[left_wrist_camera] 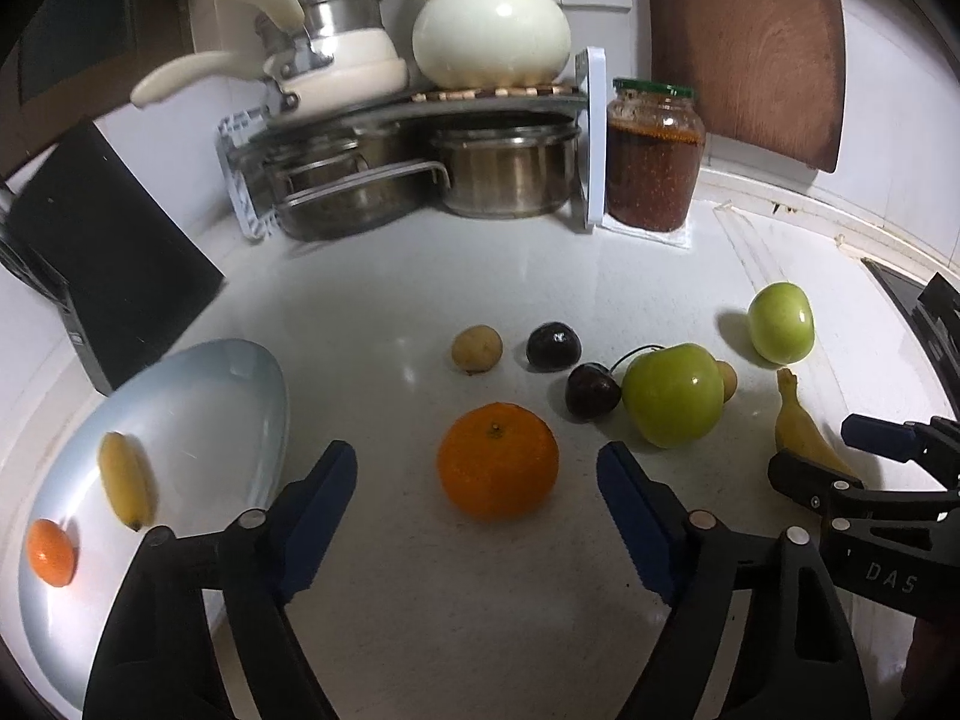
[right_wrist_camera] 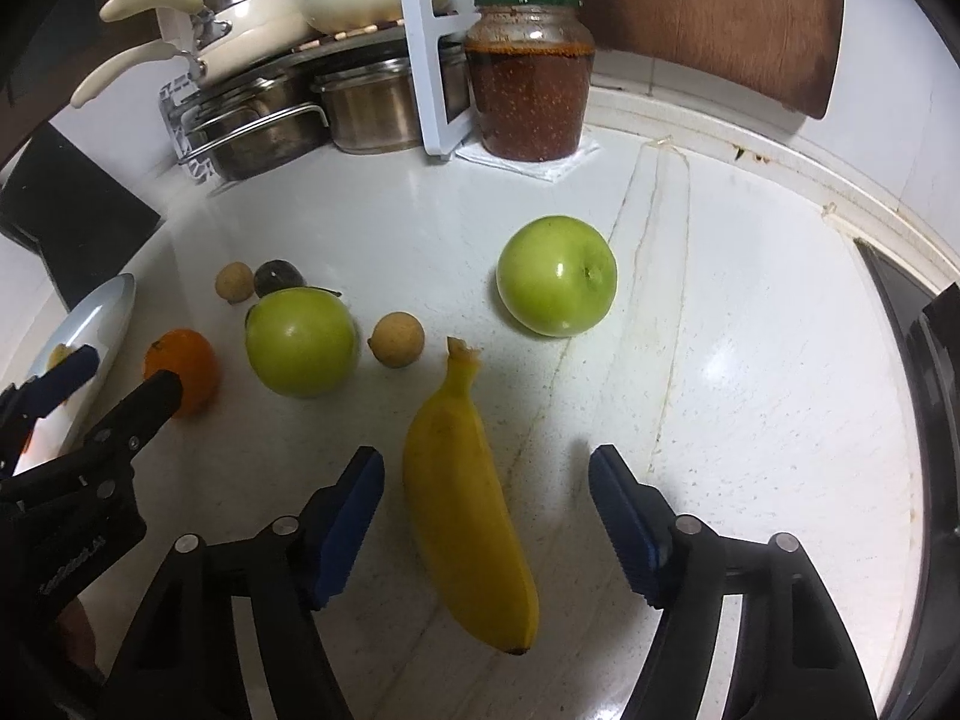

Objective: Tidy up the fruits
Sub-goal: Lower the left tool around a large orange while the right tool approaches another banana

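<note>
A round orange tangerine [left_wrist_camera: 497, 459] sits on the white speckled countertop [left_wrist_camera: 420, 600] at the lower centre of the left wrist view, between the spread blue-padded fingers of the left gripper [left_wrist_camera: 477, 471], which stands wide and grips nothing. In the right wrist view a yellow curved banana [right_wrist_camera: 468, 516] lies lengthwise at lower centre, between the fingers of the right gripper [right_wrist_camera: 486, 477], likewise wide and apart from the fruit's skin.

Above the banana in that view sit a glossy green apple [right_wrist_camera: 557, 275] at centre, a second green apple [right_wrist_camera: 300, 342] to its left, and a small tan round fruit [right_wrist_camera: 396, 339] between them. In the left wrist view two dark purple-black round fruits [left_wrist_camera: 553, 347] lie right of centre, beside another tan fruit [left_wrist_camera: 476, 348].

At the lower left of the left wrist view a pale blue oval plate [left_wrist_camera: 240, 372] holds a small banana [left_wrist_camera: 125, 480] and a small orange fruit [left_wrist_camera: 51, 552].

Along the top stand steel pots [left_wrist_camera: 507, 171] under a rack, a cream ceramic pot [left_wrist_camera: 491, 30], and a glass jar of reddish-brown preserve [left_wrist_camera: 651, 156].
</note>
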Motion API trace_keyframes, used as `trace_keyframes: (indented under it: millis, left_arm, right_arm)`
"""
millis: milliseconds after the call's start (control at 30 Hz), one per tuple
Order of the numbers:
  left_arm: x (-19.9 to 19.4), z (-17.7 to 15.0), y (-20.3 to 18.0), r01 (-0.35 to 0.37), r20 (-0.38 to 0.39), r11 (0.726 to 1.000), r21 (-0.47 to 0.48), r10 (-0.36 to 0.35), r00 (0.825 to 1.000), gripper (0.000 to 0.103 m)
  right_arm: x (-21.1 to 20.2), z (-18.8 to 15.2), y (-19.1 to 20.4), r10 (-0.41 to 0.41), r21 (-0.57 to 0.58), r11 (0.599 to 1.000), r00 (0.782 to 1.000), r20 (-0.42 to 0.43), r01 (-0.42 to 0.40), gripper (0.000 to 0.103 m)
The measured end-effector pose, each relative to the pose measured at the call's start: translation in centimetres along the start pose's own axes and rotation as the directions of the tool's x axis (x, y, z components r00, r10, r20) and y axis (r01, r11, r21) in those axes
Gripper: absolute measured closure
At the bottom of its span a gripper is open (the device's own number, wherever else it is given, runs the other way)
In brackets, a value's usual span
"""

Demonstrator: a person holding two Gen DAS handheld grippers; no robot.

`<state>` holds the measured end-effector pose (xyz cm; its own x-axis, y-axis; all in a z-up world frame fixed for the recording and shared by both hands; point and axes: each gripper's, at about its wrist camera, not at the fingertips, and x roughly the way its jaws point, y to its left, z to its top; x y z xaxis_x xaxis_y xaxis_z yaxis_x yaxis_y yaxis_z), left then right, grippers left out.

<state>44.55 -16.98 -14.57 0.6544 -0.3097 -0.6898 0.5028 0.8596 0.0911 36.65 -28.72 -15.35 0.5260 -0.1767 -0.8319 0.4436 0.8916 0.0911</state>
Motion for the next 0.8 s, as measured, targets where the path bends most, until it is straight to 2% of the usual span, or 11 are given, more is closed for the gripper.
trace_keyframes:
  millis: [100, 233, 300, 433, 467, 600, 800]
  left_arm:
    - [0.5, 0.1, -0.1, 0.0, -0.009, 1.0, -0.001, 0.0, 1.0, 0.03]
    - [1.4, 0.3, -0.2, 0.015, -0.033, 1.0, -0.011, -0.016, 0.999, 0.033]
    - [1.7, 0.4, -0.3, 0.009, -0.038, 1.0, -0.008, -0.009, 0.999, 0.04]
    - [2.0, 0.5, -0.4, 0.02, -0.049, 1.0, -0.008, -0.02, 0.999, 0.048]
    - [2.1, 0.6, -0.5, 0.023, -0.052, 1.0, -0.008, -0.023, 0.998, 0.054]
    - [2.3, 0.6, -0.5, 0.027, -0.054, 1.0, -0.006, -0.028, 0.998, 0.055]
    - [2.0, 0.5, -0.5, 0.04, -0.061, 0.999, -0.011, -0.041, 0.997, 0.055]
  right_arm:
    - [0.4, 0.0, -0.1, 0.006, 0.004, 1.0, 1.0, -0.013, -0.006, 0.037]
    - [0.6, 0.1, 0.1, 0.003, -0.01, 1.0, 1.0, -0.01, -0.004, 0.042]
    - [0.6, 0.2, 0.2, 0.0, -0.015, 1.0, 1.0, -0.01, 0.0, 0.046]
    - [0.6, 0.3, 0.2, 0.013, -0.022, 1.0, 1.0, -0.002, -0.013, 0.057]
    - [0.6, 0.3, 0.3, 0.019, -0.025, 1.0, 1.0, -0.002, -0.019, 0.061]
    - [0.5, 0.3, 0.7, 0.041, -0.037, 0.998, 0.999, -0.001, -0.041, 0.07]
    - [0.5, 0.4, 0.6, 0.052, -0.04, 0.998, 0.999, -0.006, -0.052, 0.071]
